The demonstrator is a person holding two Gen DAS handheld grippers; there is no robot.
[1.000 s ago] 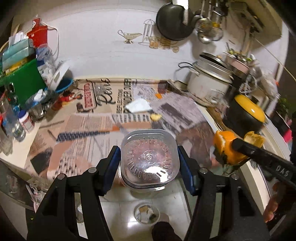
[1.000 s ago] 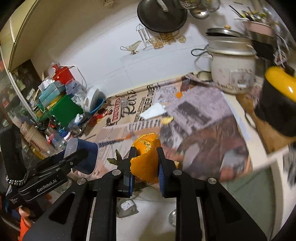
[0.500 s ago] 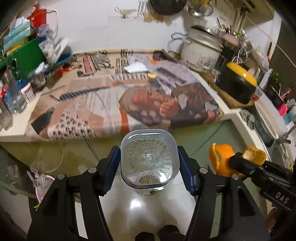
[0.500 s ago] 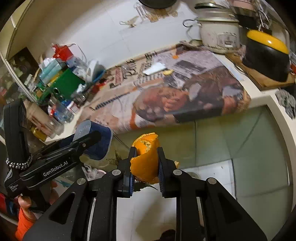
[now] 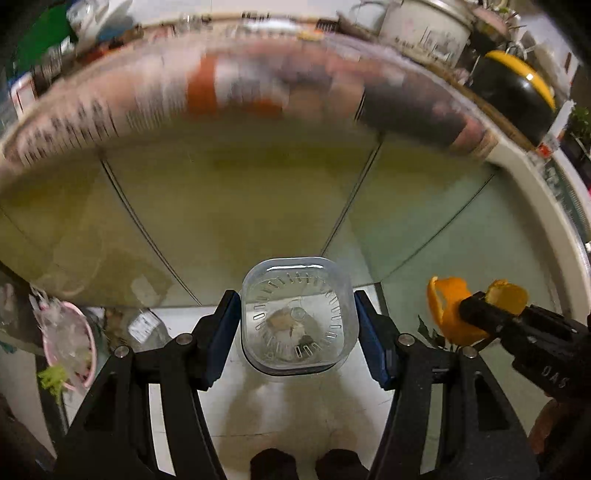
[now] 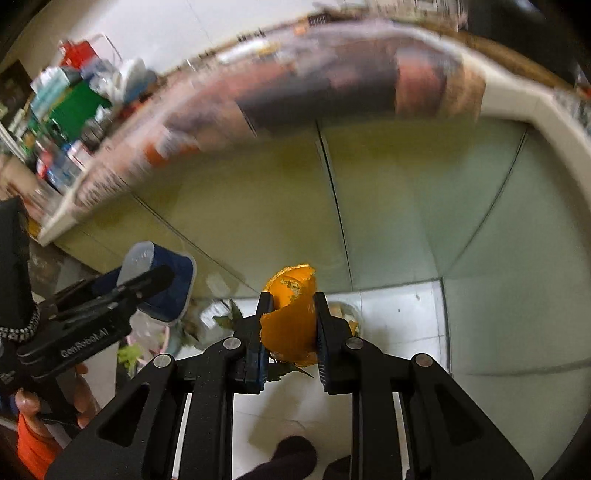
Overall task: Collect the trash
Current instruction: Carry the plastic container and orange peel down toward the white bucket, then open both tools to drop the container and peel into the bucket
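Observation:
My left gripper (image 5: 295,325) is shut on a clear square plastic cup (image 5: 297,314), seen bottom-first, held low over the white floor in front of the cabinet. From the right wrist view the same cup (image 6: 166,280) shows a dark blue label. My right gripper (image 6: 290,325) is shut on a piece of orange peel (image 6: 290,314) with green leaves under it. The peel (image 5: 448,314) also shows at the right of the left wrist view. A pink trash bin (image 5: 68,350) with a plastic liner stands on the floor at the left.
The newspaper-covered counter edge (image 5: 258,88) is above, blurred by motion. Pale green cabinet doors (image 5: 240,206) fill the middle. A black-and-yellow pot (image 5: 517,96) and a rice cooker (image 5: 424,29) stand on the counter. A crumpled plastic bottle (image 5: 146,330) lies by the bin.
Both grippers have dropped from counter height toward the floor, still holding the cup and the peel. The counter has moved to the top of both views and the pink bin has come into view.

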